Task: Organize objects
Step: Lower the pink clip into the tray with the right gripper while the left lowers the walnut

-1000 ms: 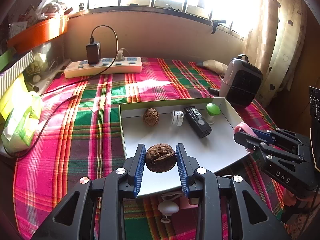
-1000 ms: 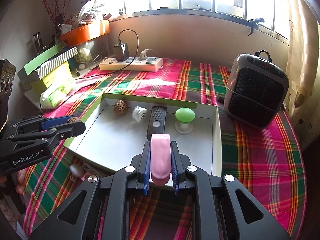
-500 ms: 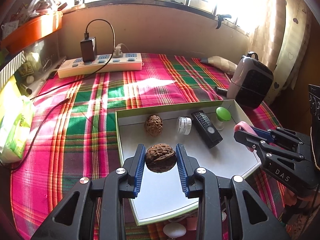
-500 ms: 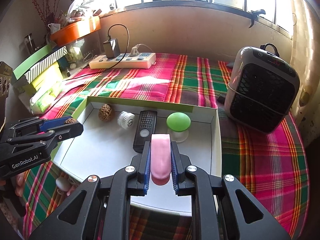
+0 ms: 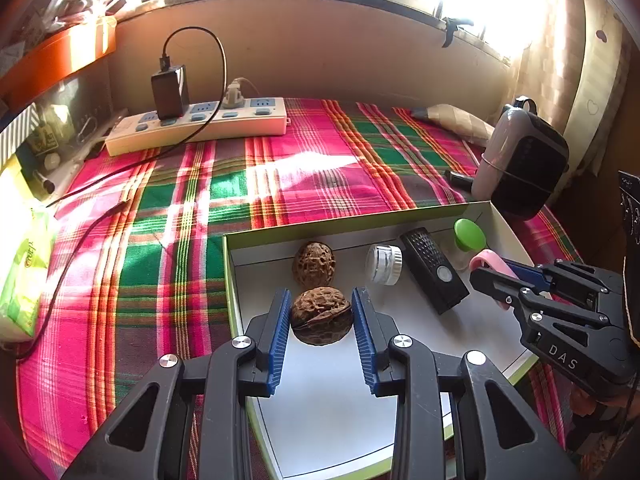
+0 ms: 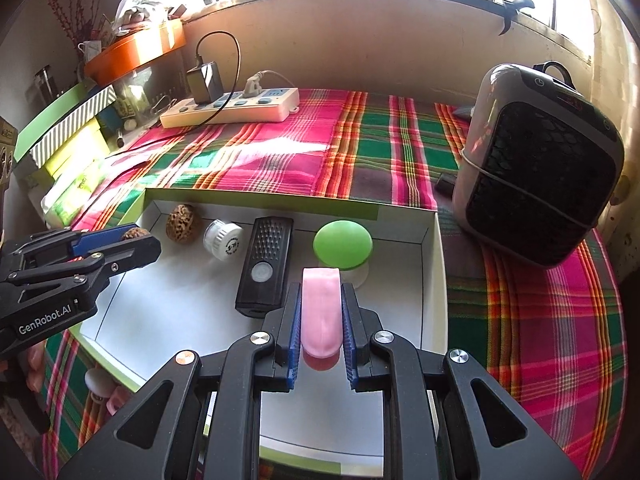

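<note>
Brown and wrinkled, the walnut [image 5: 322,315] sits clamped between the blue pads of the left gripper [image 5: 321,322], now carried inside the near-left corner of the white tray [image 5: 400,408], where a second ago it hung over the tray's near edge. Just ahead of the tongs' tips lies a second walnut [image 5: 314,264] against the back wall, with a white cap [image 5: 383,264], a black remote [image 5: 434,270] and a green-topped knob [image 5: 469,235] in a row off to the right. The right gripper [image 6: 321,316] is squeezed narrow on a pink piece [image 6: 320,312], and it too has come forward over the tray, so the knob now stands directly beyond its tips and the remote just to their left. Both hands have moved in and slightly down together. I judge that both things are close to being set down in front of the existing row; whether either yet touches the floor of the tray cannot be told.
</note>
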{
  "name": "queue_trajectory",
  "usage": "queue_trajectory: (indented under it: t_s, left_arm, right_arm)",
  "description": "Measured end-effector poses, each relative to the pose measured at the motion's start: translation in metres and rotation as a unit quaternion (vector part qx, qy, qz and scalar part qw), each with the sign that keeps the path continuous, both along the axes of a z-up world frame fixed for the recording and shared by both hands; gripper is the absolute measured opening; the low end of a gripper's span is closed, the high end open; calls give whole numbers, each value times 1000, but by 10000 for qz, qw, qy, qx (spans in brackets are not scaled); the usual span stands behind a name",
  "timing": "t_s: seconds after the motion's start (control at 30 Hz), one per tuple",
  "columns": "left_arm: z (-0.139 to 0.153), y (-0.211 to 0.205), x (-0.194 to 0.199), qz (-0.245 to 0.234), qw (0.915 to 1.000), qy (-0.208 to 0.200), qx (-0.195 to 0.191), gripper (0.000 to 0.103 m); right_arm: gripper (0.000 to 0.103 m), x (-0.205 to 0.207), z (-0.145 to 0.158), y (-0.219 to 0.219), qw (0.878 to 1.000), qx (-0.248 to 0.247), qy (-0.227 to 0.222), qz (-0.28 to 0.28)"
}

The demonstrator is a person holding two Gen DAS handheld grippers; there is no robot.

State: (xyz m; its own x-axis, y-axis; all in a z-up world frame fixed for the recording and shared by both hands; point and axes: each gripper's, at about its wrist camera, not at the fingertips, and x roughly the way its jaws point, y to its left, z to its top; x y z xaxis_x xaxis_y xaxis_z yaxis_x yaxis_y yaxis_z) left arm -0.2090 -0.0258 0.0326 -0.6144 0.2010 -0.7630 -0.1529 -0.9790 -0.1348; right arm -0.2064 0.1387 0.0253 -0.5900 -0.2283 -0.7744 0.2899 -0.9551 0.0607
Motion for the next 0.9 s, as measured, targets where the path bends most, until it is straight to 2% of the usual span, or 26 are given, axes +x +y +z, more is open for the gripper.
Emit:
queue_trajectory:
  t_s: [0.9]
  left_arm:
    - [-16,12,-14,5,9996,-80,-286,29]
  right_arm:
    - [19,-12,-11,-2,9996,261,14,-87]
